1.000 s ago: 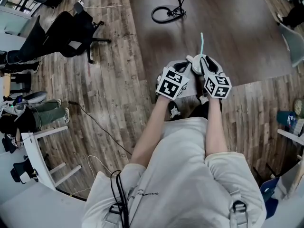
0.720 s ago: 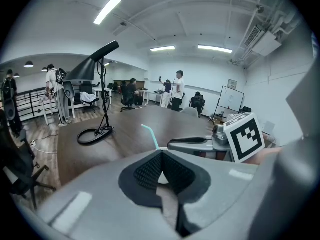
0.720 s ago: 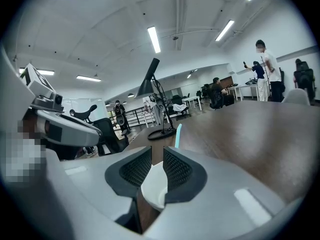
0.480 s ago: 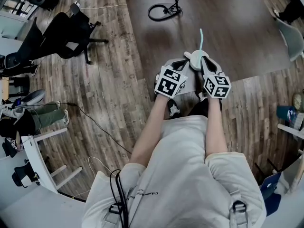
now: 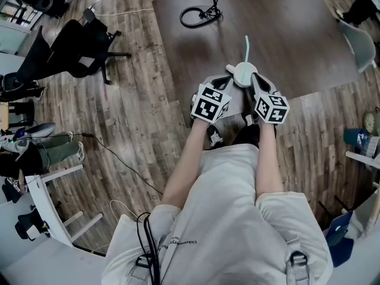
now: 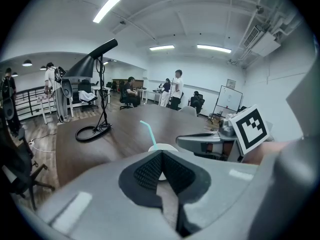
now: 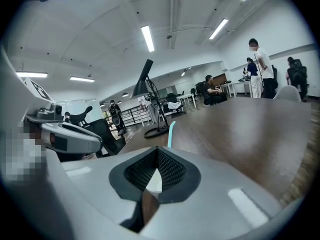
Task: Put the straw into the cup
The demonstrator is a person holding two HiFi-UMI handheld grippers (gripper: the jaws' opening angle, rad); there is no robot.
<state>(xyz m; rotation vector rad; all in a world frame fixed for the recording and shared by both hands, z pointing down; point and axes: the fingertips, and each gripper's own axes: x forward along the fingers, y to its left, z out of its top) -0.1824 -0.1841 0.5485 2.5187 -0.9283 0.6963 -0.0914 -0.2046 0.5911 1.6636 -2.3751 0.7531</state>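
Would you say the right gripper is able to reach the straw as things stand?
Probably yes: the straw stands up from the cup just ahead of the right gripper, with nothing between them.

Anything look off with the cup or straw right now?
Nothing stands out. The straw is in the lidded cup, leaning only slightly; the cup is upright, and no spill shows on the table.

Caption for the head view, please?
Left gripper and right gripper flank a white cup, teal straw standing in it, over a brown table.
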